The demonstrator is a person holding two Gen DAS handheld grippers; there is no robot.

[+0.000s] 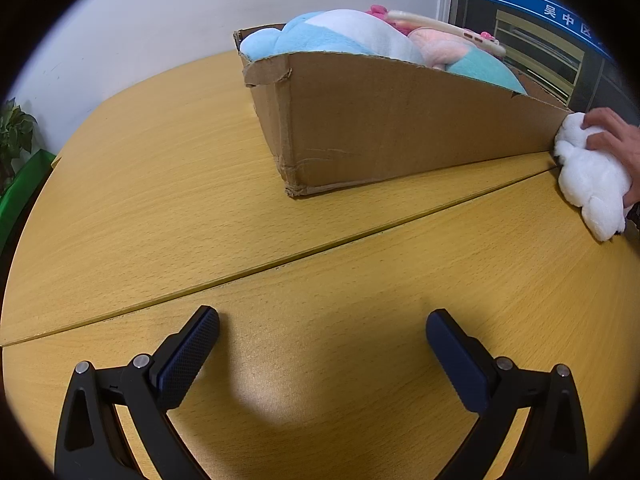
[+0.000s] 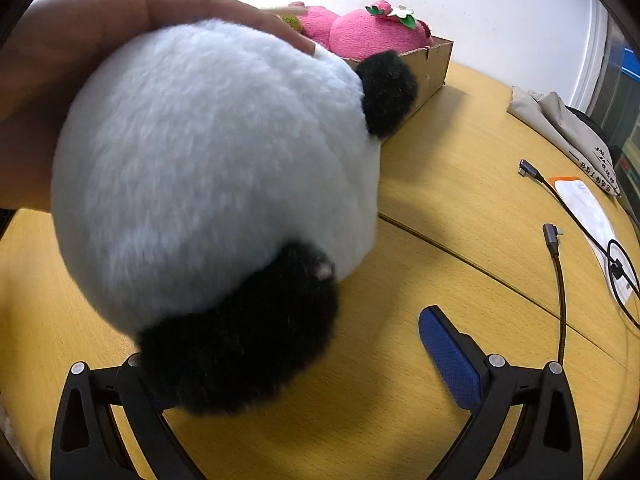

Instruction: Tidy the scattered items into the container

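Between the wide-open, empty right gripper [image 2: 304, 360] fingers, the hand-placed panda plush [image 2: 216, 176] could roll off when released; the left gripper [image 1: 322, 354] gapes empty too.

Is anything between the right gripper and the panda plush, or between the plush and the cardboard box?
A bare hand lies on top of the panda plush, which sits just ahead of the open right gripper. No object separates them. The cardboard box stands right behind the plush, already piled with soft toys.

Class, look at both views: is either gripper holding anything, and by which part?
No. The left gripper and right gripper are open; a bare hand holds the panda plush by its white top.
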